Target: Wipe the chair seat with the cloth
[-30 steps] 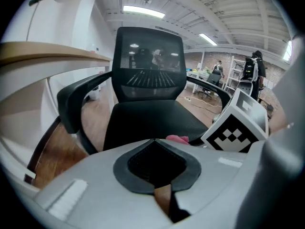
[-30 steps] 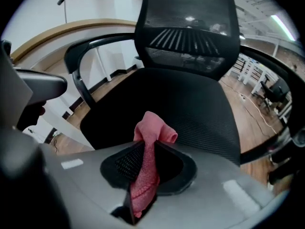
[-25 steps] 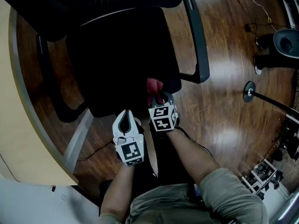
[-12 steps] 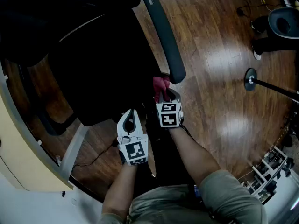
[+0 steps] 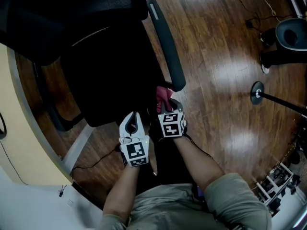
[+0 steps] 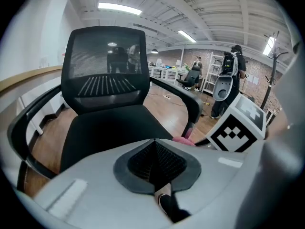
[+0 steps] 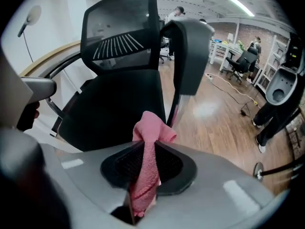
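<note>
- Right gripper [image 5: 166, 104]: jaws clamped on the pink cloth [image 5: 163, 94], a fold poking out past the tips.
- Cloth is at 5 o'clock of the black chair seat [image 5: 110, 75], just beside the armrest [image 5: 165, 37] end. Can't tell if it touches the seat.
- Left gripper [image 5: 133, 116]: jaws together, nothing between, at 8 o'clock of the right one, by the seat's front edge.
</note>
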### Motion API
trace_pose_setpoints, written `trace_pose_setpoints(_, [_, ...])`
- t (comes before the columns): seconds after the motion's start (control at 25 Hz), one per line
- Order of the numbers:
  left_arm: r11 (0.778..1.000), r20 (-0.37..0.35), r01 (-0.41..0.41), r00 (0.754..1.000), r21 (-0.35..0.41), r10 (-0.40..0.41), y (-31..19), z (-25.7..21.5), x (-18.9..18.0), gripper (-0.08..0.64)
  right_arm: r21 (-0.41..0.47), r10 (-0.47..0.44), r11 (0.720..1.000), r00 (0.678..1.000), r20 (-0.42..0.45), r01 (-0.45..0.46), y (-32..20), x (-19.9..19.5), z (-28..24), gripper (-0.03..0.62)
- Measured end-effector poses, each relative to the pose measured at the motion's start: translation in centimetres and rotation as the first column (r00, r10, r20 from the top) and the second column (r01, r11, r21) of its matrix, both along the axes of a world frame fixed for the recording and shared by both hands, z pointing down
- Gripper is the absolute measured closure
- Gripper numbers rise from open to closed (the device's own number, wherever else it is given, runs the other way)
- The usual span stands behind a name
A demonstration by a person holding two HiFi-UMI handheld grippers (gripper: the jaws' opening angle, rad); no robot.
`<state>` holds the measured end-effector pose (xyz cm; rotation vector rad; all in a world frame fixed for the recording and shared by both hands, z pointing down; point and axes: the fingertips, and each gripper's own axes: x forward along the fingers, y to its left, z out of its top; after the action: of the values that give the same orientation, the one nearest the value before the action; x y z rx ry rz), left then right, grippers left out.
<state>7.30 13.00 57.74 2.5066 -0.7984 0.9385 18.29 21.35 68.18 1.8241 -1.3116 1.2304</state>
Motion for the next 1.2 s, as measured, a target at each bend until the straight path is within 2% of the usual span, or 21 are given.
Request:
trace_pose_setpoints(0.24, [0.996,-0.010,0.085,0.996,0.037,-0.085,-3.0,-5.1,-2.1,0.555,0.091,-0.139,0.986,0.990,-0.007,0.139,-2.8,-2.3,-6.3,0.531])
trace_pose_setpoints(0.44, [0.982,-0.023,0.182,0.983,0.056,-0.181,-4.7,-9.9,-5.5,0.555,0.186,-0.268,0.945,0.963,-0.039,0.270,-6.1,-4.7,-12.4,0.531])
trace_pose_setpoints(0.52, [0.973,-0.035,0.223,0.975,0.065,-0.221,-5.0,-12.2,-7.5,0.555,0.226,-0.316,0.920,0.947,-0.056,0.320,-7.5,-6.1,-15.2,0.531])
trace_pose_setpoints(0.68, [0.939,-0.088,0.325,0.944,0.110,-0.317,-6.2,-16.9,-11.3,0.555,0.312,-0.429,0.838,0.894,-0.131,0.448,-11.8,-9.0,-20.7,0.531])
trace_pose_setpoints(0.8, [0.916,-0.124,0.382,0.922,0.127,-0.367,-6.2,-19.5,-14.1,0.555,0.356,-0.477,0.786,0.862,-0.171,0.506,-14.1,-11.7,-24.3,0.531])
trace_pose_setpoints(1.0, [0.885,-0.152,0.434,0.899,0.170,-0.412,-6.5,-23.7,-20.4,0.555,0.407,-0.562,0.691,0.798,-0.217,0.597,-16.1,-19.2,-29.9,0.531])
trace_pose_setpoints(1.08, [0.861,-0.160,0.472,0.880,0.188,-0.447,-6.9,-25.0,-24.0,0.555,0.428,-0.599,0.647,0.768,-0.227,0.631,-16.7,-23.2,-31.7,0.531])
trace_pose_setpoints(1.2, [0.813,-0.171,0.544,0.838,0.207,-0.518,-7.5,-26.2,-30.0,0.555,0.459,-0.663,0.561,0.706,-0.249,0.689,-17.9,-29.6,-34.2,0.531])
